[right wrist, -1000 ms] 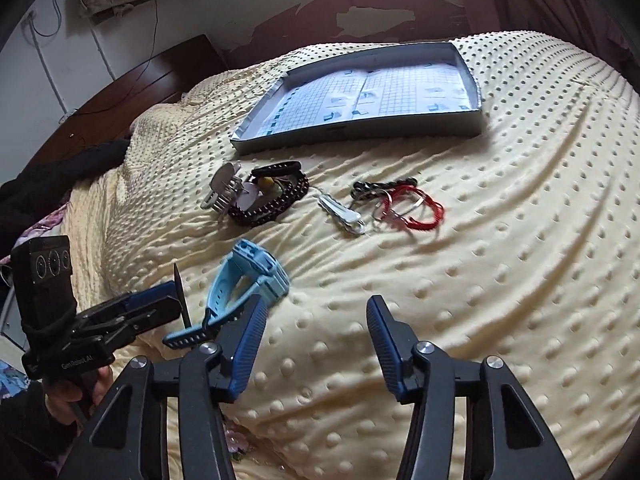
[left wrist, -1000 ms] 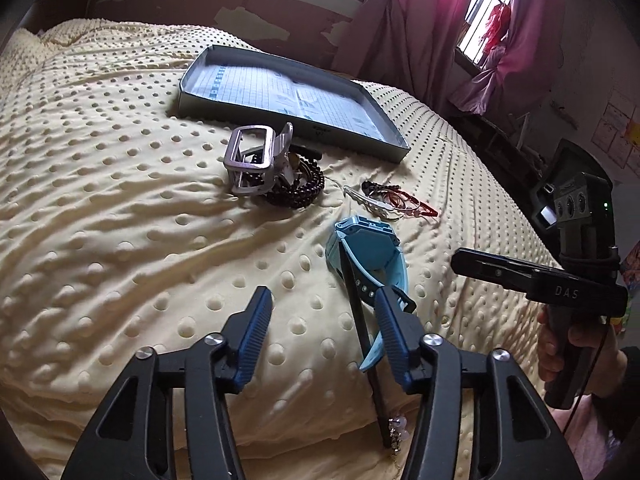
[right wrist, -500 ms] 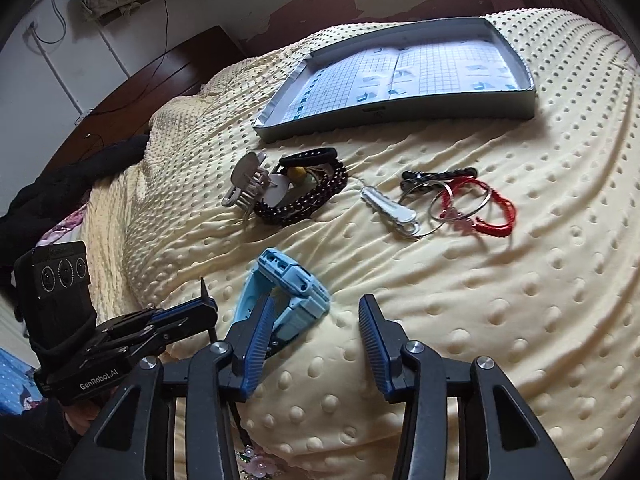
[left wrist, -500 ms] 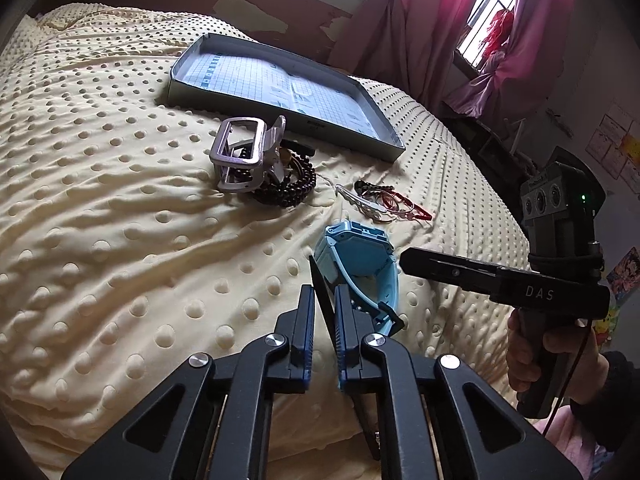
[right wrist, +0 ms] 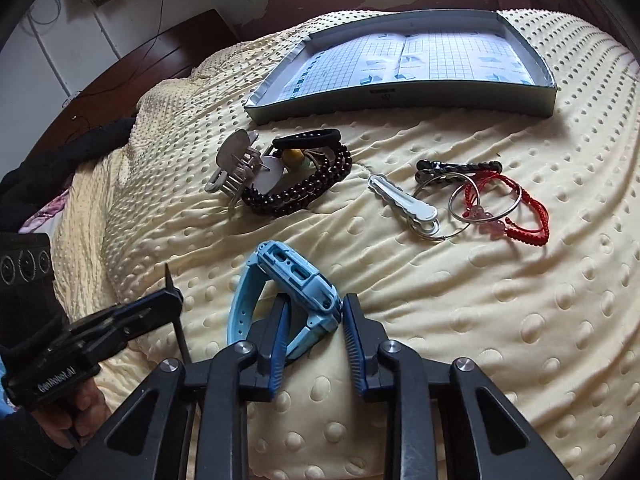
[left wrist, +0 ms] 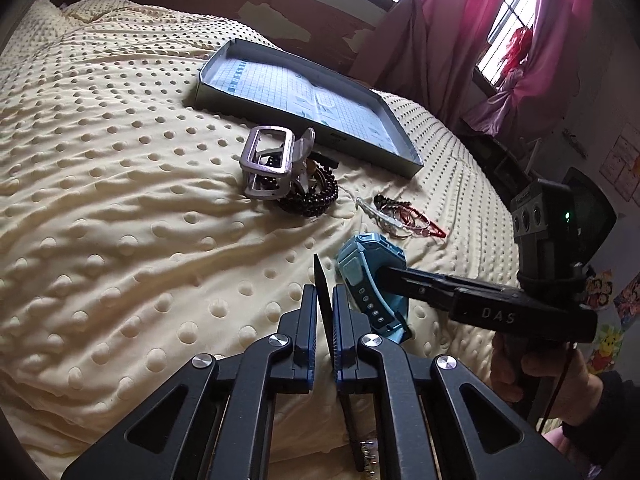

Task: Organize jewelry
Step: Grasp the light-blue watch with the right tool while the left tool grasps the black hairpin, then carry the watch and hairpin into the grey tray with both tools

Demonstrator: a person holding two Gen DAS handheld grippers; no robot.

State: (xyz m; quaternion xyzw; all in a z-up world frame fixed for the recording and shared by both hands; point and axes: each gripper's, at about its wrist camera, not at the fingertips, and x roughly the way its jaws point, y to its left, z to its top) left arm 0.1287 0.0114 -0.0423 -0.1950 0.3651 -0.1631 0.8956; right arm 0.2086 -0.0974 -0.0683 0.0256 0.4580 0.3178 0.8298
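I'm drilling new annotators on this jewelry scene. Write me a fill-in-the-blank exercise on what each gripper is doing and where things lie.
1. The left gripper is shut on a thin black ____.
2. The right gripper has its fingers on either side of the light ____ watch.
3. The grey tray holds ____ pieces of jewelry.
4. The red cord bracelet lies on the ____ bedspread.

Missing words: stick; blue; no; yellow
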